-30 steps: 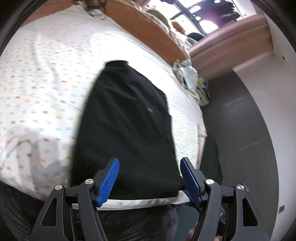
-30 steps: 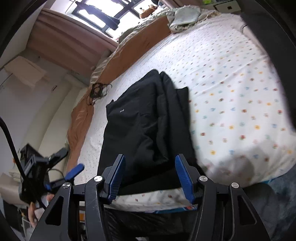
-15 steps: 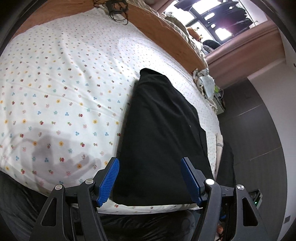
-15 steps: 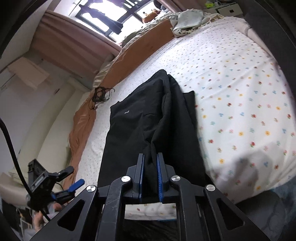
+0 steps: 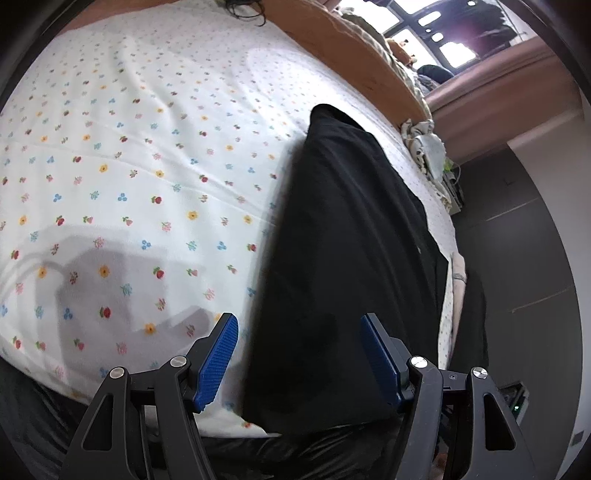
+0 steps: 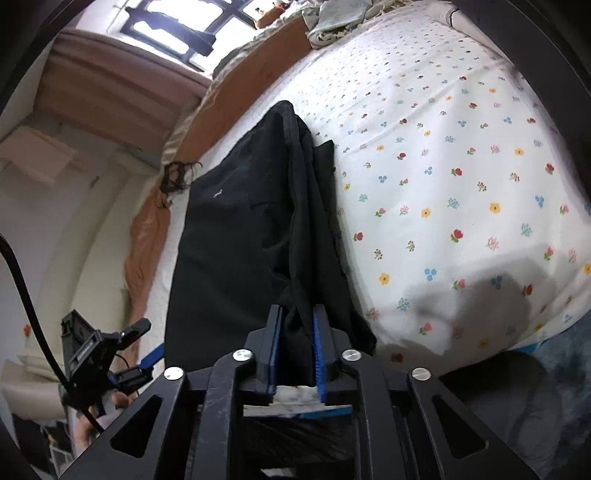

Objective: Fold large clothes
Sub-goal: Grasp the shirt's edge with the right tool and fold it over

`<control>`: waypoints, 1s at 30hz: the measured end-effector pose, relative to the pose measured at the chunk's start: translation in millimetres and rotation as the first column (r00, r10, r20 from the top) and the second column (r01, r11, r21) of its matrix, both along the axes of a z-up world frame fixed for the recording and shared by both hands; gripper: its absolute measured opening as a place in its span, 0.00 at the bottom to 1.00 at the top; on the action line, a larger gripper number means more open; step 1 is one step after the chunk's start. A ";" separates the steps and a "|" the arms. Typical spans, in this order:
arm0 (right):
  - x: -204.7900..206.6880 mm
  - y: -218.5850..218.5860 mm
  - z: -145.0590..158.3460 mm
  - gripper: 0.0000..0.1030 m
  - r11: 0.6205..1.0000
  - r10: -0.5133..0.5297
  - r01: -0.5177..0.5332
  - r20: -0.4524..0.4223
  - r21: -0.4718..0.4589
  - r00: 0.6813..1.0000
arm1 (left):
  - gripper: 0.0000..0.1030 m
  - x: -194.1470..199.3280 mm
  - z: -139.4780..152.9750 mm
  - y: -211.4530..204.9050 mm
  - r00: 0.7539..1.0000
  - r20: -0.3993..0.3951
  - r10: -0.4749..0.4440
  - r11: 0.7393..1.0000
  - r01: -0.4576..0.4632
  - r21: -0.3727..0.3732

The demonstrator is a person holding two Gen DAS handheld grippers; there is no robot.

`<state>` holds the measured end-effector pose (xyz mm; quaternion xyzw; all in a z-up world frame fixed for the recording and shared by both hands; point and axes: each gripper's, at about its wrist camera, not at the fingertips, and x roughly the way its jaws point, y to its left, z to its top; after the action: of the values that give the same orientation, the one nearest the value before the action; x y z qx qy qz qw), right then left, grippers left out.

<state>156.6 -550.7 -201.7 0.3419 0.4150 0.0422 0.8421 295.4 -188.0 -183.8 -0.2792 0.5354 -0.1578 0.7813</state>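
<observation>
A black garment [image 5: 351,240] lies lengthwise on the flower-print bed sheet [image 5: 129,166], its near end at the bed's front edge. My left gripper [image 5: 297,321] is open low over that near end, its left finger over the sheet and its right finger over the cloth, with the garment's left edge between them. In the right wrist view, my right gripper [image 6: 295,310] pinches a raised fold of the black garment [image 6: 240,229] near its right side. The blue pads press on the cloth while the jaws are opening slightly. The left gripper [image 6: 149,341] shows at the lower left there.
An orange-brown blanket [image 5: 351,44] runs along the bed's far edge, with a tangle of dark cables [image 5: 243,7] on it. A pile of pale cloth [image 5: 428,144] sits at the far corner. Dark floor [image 5: 517,258] lies beside the bed. The flower-print sheet [image 6: 443,166] spreads to the garment's right.
The right gripper went from open to shut on a fold of the garment and lifted it into a ridge. The left gripper sank toward the garment's near left edge, still open.
</observation>
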 end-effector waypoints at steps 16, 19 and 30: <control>85.7 -18.7 35.6 0.34 0.994 -0.028 0.030 0.015 -0.101 0.999 | 0.66 57.0 -11.8 0.0 0.999 -0.028 -0.020 1.000 0.020 0.006; 111.2 -20.2 34.6 0.42 0.996 -0.016 0.015 -0.008 -0.091 1.000 | 0.65 68.9 -13.2 -3.6 0.999 -0.032 -0.029 0.999 0.030 0.015; 171.5 -27.0 23.5 0.45 0.990 0.000 -0.007 -0.046 -0.139 0.999 | 0.64 102.0 -21.1 -19.7 0.997 -0.038 -0.072 0.997 0.072 0.016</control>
<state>328.1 -577.7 -178.3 0.2824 0.4366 0.0068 0.8541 397.3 -207.6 -204.9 -0.2558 0.5609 -0.1760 0.7675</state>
